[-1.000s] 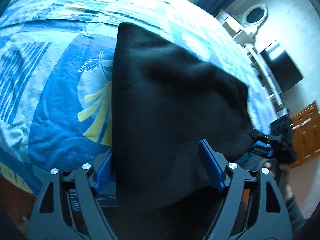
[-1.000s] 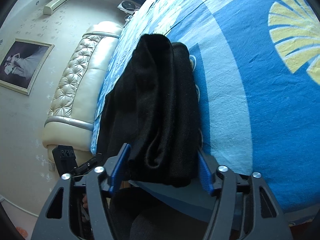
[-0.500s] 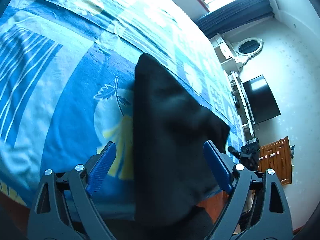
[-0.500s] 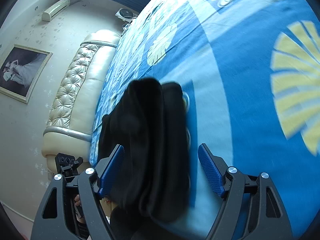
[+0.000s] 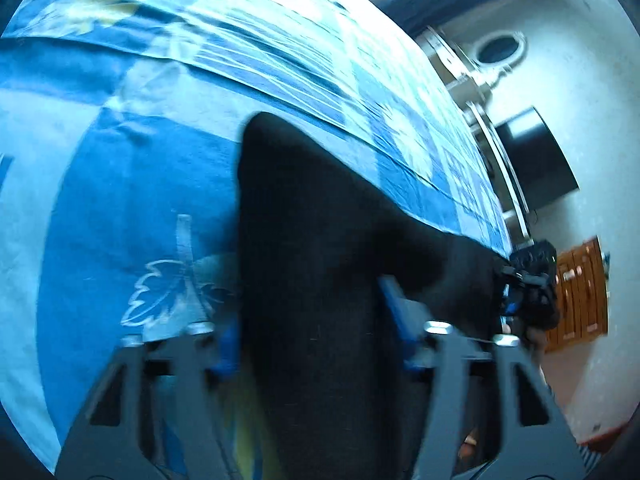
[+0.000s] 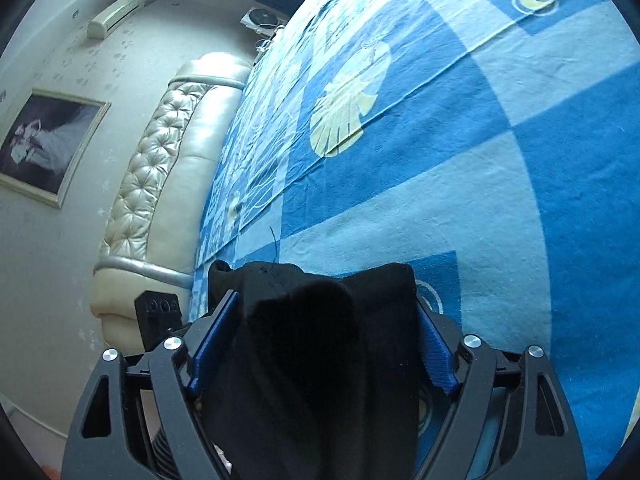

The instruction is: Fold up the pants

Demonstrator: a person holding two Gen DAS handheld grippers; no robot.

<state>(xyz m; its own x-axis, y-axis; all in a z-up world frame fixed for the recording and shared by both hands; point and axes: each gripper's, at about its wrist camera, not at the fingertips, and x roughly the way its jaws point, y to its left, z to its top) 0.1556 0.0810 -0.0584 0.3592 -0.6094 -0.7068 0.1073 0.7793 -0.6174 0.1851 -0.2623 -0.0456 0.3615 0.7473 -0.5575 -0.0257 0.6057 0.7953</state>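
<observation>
Left wrist view: black pants (image 5: 320, 280) lie between the left gripper (image 5: 312, 324)'s parted fingers on a blue patterned bedspread (image 5: 120, 184); a dark television (image 5: 536, 160) sits at 2 o'clock. Right wrist view alone shows a padded headboard (image 6: 168, 168) at 9 o'clock and the right gripper (image 6: 324, 344) clamping bunched pants.

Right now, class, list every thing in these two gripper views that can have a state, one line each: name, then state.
pants: black, bunched in layers, lying on the bed between both grippers' fingers.
left gripper: fingers either side of the cloth; blur hides whether it grips.
right gripper: blue pads against the folded bundle, shut on it.
bedspread: spread flat, lightly creased.
television: screen dark.
</observation>
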